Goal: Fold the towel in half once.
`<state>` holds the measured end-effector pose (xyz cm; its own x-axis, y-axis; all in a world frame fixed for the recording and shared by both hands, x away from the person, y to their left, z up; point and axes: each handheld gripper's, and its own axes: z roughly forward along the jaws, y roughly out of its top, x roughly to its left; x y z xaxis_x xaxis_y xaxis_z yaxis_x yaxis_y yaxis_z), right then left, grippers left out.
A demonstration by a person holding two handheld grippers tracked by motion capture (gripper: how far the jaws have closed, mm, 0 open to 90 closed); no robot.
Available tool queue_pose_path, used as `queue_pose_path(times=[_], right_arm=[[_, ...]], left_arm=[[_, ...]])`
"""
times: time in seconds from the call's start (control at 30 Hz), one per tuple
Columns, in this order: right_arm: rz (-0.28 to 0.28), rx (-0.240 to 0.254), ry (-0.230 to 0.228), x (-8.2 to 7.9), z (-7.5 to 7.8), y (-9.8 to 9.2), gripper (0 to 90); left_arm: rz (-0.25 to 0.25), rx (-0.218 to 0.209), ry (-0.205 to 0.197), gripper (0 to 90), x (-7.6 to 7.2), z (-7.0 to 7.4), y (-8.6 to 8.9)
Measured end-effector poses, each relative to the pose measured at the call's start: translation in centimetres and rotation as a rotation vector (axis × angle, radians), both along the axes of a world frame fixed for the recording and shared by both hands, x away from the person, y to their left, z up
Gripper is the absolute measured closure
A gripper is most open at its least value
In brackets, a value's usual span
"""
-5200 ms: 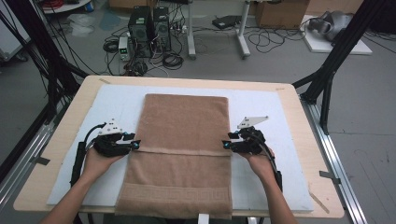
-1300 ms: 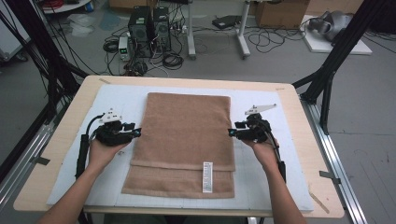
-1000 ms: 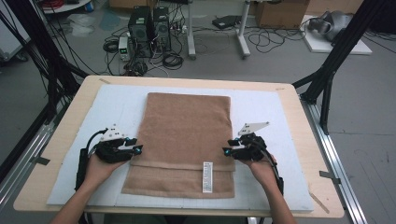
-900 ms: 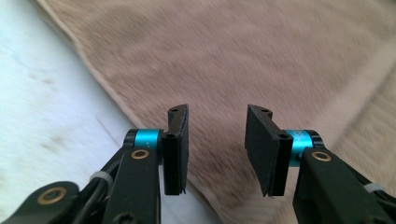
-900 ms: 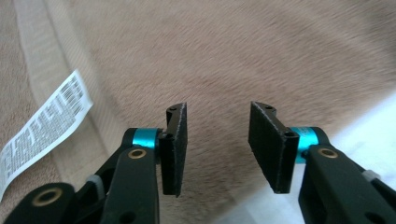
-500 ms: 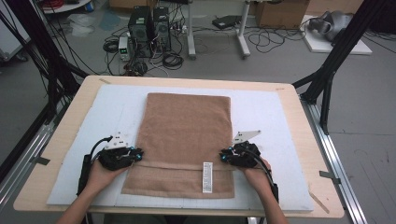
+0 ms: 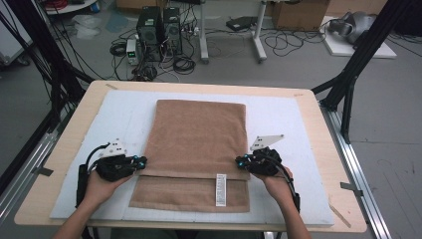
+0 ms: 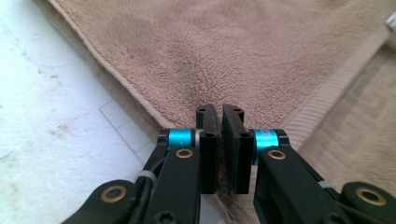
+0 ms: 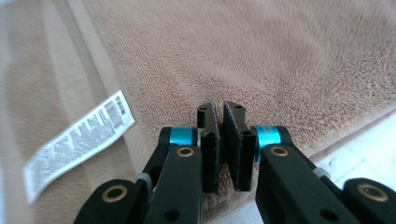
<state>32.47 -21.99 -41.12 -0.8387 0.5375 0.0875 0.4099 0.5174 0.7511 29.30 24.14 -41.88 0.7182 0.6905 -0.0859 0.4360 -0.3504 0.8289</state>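
Observation:
A brown towel (image 7: 199, 139) lies on the white mat, its upper layer ending in a hem above a strip that bears a white label (image 7: 220, 189). My left gripper (image 7: 143, 162) sits at the upper layer's near left corner. Its jaws have just been closing and now stand shut on the towel (image 8: 210, 51), with pile pinched between the pads. My right gripper (image 7: 239, 162) is at the near right corner. It has also just been closing and is shut on the towel's edge (image 9: 261, 51), with the label (image 9: 77, 144) to its left.
The white mat (image 7: 288, 119) covers a wooden table (image 7: 64, 149) whose metal rails run along both sides. Behind the table, computer cases (image 7: 159, 25) and loose cables lie on the floor. Black frame posts stand at the back left and right.
Both hands slid towards the near end of the towel's upper layer. Each gripper's jaws closed onto that layer's side edge.

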Motion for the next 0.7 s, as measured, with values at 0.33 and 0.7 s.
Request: queue_pose_path(times=[0.33,0.7], right_arm=[[0.125,0.013,0.012,-2.6,3.0,-0.1,84.7],[0.162,0.016,0.074,-3.9,2.5,-0.7,69.8]], left_arm=[[-0.053,0.024,-0.012,85.3,-4.0,1.8,0.7],[-0.076,0.016,0.025,57.9,-5.8,1.1,1.4]])
